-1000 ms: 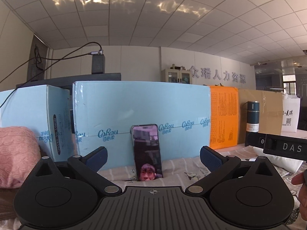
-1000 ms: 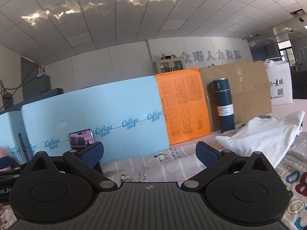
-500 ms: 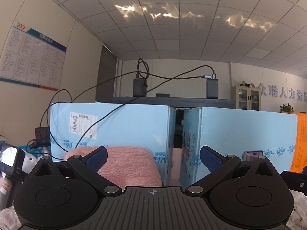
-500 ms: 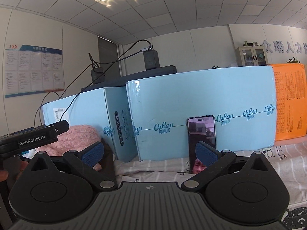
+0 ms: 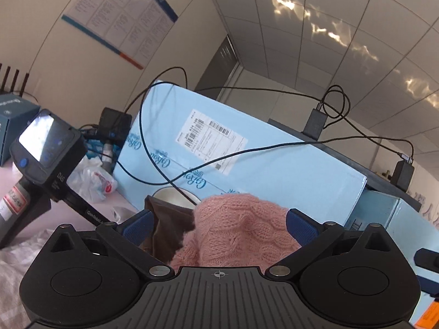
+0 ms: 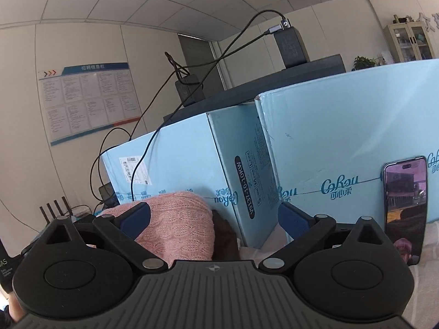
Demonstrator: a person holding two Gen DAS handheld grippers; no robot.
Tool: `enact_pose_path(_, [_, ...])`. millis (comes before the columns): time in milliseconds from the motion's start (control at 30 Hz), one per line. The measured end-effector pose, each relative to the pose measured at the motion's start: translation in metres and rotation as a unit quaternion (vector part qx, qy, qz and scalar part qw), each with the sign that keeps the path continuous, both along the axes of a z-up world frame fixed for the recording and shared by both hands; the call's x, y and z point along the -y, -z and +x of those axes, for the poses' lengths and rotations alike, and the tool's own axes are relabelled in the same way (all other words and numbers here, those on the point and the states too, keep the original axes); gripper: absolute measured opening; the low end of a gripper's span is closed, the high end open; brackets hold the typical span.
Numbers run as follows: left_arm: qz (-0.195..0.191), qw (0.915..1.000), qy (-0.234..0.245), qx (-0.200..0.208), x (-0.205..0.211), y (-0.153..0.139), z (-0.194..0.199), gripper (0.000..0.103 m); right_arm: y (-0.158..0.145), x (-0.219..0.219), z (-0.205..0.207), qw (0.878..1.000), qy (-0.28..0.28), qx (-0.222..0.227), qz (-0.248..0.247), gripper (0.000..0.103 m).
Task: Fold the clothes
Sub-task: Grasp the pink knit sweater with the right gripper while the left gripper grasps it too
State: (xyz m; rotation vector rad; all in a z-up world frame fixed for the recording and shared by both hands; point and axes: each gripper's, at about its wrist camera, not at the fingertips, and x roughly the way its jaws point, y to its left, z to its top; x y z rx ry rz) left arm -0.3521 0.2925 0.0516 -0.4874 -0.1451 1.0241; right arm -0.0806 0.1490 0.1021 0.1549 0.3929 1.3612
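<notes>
Both claws stand wide and empty: left claw (image 5: 218,226) faces the pink cable-knit sweater (image 5: 241,233), right claw (image 6: 214,218) beside it. The sweater lies bunched against a brown garment (image 5: 164,224), before the blue carton (image 6: 192,148). Risk: closing now may pinch both garments together, or snag the black cable (image 5: 153,148) hanging behind.

You get bright, even daylight in both views. Rippling sun patches glare on the ceiling (image 5: 343,41), and a small screen (image 5: 41,134) at the left view's edge is blown out white. Straight lines bow strongly toward the edges, and the corners go black. The wall poster (image 6: 87,98) stays sharp, though its small print is unreadable.
</notes>
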Motion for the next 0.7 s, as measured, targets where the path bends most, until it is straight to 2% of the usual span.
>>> enact_pose_path(133, [-0.051, 0.9978, 0.009, 0.042, -0.015, 0.021, -0.015, 0.103, 0.033, -0.051, 0.015, 0.997, -0.029, -0.068, -0.029, 0.101])
enact_pose_path(200, [-0.06, 0.9953, 0.029, 0.071, -0.017, 0.025, -0.016, 0.103, 0.051, -0.072, 0.018, 0.994, -0.042, -0.09, -0.045, 0.101])
enact_pose_path(233, [-0.05, 0.9956, 0.04, 0.069, -0.014, 0.024, -0.012, 0.102, 0.058, -0.08, 0.017, 0.994, -0.041, -0.091, -0.054, 0.101])
enact_pose_path(300, [-0.013, 0.997, 0.06, 0.046, -0.003, 0.018, -0.001, 0.103, 0.07, -0.091, 0.015, 0.992, -0.042, -0.099, -0.063, 0.101])
enact_pose_path(367, [0.01, 0.9987, 0.046, -0.021, 0.003, 0.014, 0.017, 0.103, 0.079, -0.101, 0.013, 0.989, -0.061, -0.119, -0.058, 0.101])
enact_pose_path(400, [0.006, 0.9985, 0.026, -0.048, 0.001, 0.016, 0.024, 0.103, 0.082, -0.105, 0.01, 0.988, -0.069, -0.124, -0.056, 0.101])
enact_pose_path(467, [-0.012, 0.9979, 0.017, -0.06, -0.004, 0.024, 0.028, 0.102, 0.087, -0.112, 0.003, 0.989, -0.069, -0.116, -0.06, 0.1])
enact_pose_path(533, [-0.021, 0.9976, 0.036, -0.055, -0.006, 0.029, 0.03, 0.101, 0.088, -0.114, -0.007, 0.993, -0.059, -0.089, -0.056, 0.093])
enact_pose_path(600, [-0.001, 0.9967, 0.037, -0.072, 0.001, 0.029, 0.037, 0.098, 0.09, -0.114, -0.015, 0.994, -0.062, -0.079, -0.052, 0.07])
enact_pose_path(700, [0.025, 0.9941, 0.034, -0.099, 0.011, 0.03, 0.046, 0.084, 0.092, -0.114, -0.026, 0.994, -0.067, -0.077, -0.045, 0.046])
